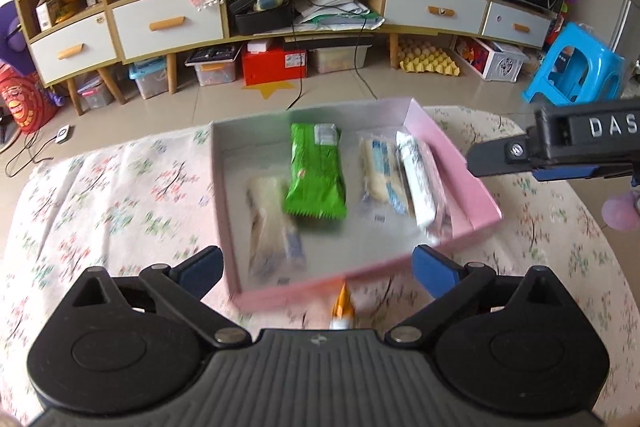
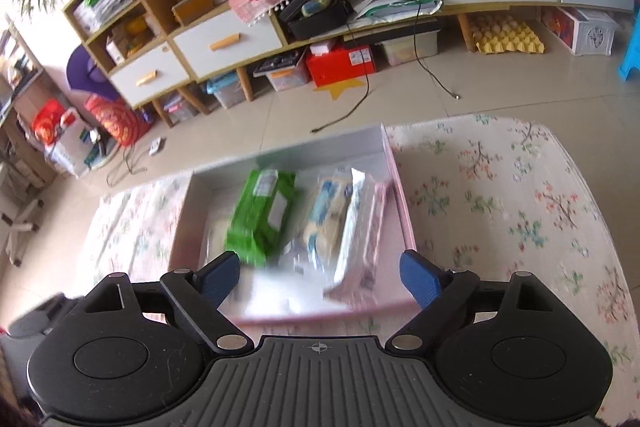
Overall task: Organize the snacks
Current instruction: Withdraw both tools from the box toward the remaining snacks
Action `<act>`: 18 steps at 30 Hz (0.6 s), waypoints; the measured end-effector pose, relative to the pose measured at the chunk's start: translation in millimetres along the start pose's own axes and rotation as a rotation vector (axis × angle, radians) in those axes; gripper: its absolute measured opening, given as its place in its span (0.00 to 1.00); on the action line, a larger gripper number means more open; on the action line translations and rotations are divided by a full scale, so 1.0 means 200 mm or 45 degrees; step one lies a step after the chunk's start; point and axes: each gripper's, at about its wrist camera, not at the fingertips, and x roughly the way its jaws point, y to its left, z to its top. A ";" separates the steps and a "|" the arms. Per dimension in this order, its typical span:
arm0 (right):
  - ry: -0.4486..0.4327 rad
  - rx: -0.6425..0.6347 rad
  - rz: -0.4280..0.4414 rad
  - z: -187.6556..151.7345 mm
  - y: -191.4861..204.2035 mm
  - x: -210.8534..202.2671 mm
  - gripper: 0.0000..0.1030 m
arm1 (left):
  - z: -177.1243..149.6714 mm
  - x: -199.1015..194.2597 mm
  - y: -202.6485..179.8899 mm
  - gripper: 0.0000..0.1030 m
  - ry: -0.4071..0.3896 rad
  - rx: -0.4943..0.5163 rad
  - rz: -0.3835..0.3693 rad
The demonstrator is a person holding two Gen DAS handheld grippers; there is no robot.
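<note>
A pink box [image 1: 456, 163] [image 2: 402, 203] with a white inside sits on the flowered tablecloth. In it lie a green snack pack [image 1: 316, 173] [image 2: 260, 217], a clear pack of pale biscuits [image 1: 270, 223] at its left, a blue-and-white pack [image 1: 382, 171] [image 2: 326, 215] and a white pack [image 1: 418, 179] [image 2: 354, 227] at its right. A small orange-and-white snack [image 1: 342, 309] lies on the cloth just before the box. My left gripper [image 1: 318, 269] is open and empty above the box's near edge. My right gripper [image 2: 320, 277] is open and empty over the box; it also shows at the right of the left wrist view [image 1: 496, 159].
The flowered tablecloth [image 1: 104, 203] [image 2: 500, 203] spreads on both sides of the box. Behind the table's far edge is tiled floor with a cable [image 2: 348, 111], a low cabinet [image 1: 168, 27] and a blue stool [image 1: 576, 71].
</note>
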 end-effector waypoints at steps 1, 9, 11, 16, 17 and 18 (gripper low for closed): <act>0.006 -0.014 -0.003 -0.03 0.00 -0.01 0.87 | -0.02 -0.02 0.01 0.98 0.003 -0.006 0.003; 0.068 -0.087 -0.027 -0.24 -0.02 -0.07 0.87 | -0.21 -0.10 0.06 0.99 0.030 -0.085 0.010; 0.082 -0.099 -0.040 -0.29 -0.04 -0.07 0.87 | -0.26 -0.12 0.07 1.00 0.036 -0.102 0.005; 0.108 -0.151 -0.093 -0.41 -0.07 -0.07 0.87 | -0.36 -0.14 0.07 1.00 0.047 -0.110 0.008; 0.111 -0.158 -0.095 -0.43 -0.08 -0.07 0.87 | -0.38 -0.15 0.07 1.00 0.043 -0.107 0.014; 0.115 -0.166 -0.095 -0.45 -0.09 -0.07 0.87 | -0.40 -0.15 0.07 1.00 0.040 -0.104 0.018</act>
